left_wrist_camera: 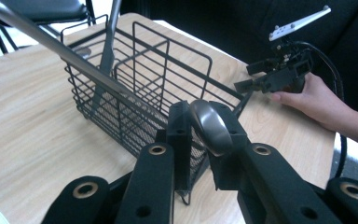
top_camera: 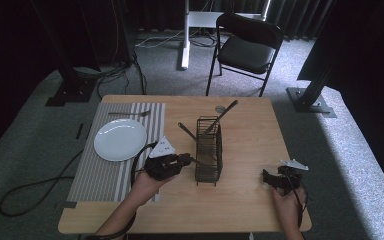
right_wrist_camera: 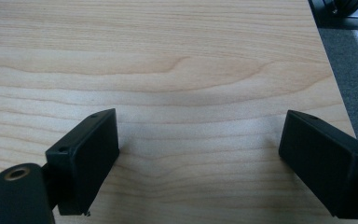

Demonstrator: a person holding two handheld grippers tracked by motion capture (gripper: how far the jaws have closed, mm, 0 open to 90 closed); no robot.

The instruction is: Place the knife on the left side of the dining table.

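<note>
A black wire basket (top_camera: 209,175) stands mid-table with a few metal utensils in it. My left gripper (top_camera: 187,160) is at its near left side, shut on the rounded metal end of a utensil (left_wrist_camera: 210,126) right at the basket's wall (left_wrist_camera: 121,116). A second utensil (left_wrist_camera: 51,44) leans out of the basket toward the far left, and a third, dark one (top_camera: 225,112) leans out the far right. My right gripper (top_camera: 267,176) rests near the table's front right edge; it stands open (right_wrist_camera: 198,158) over bare wood with nothing between its jaws.
A white plate (top_camera: 120,139) lies on a striped placemat (top_camera: 105,175) at the left, with a fork (top_camera: 130,114) beyond it. The wooden table (top_camera: 250,145) is bare right of the basket. A black folding chair (top_camera: 247,47) stands behind the table.
</note>
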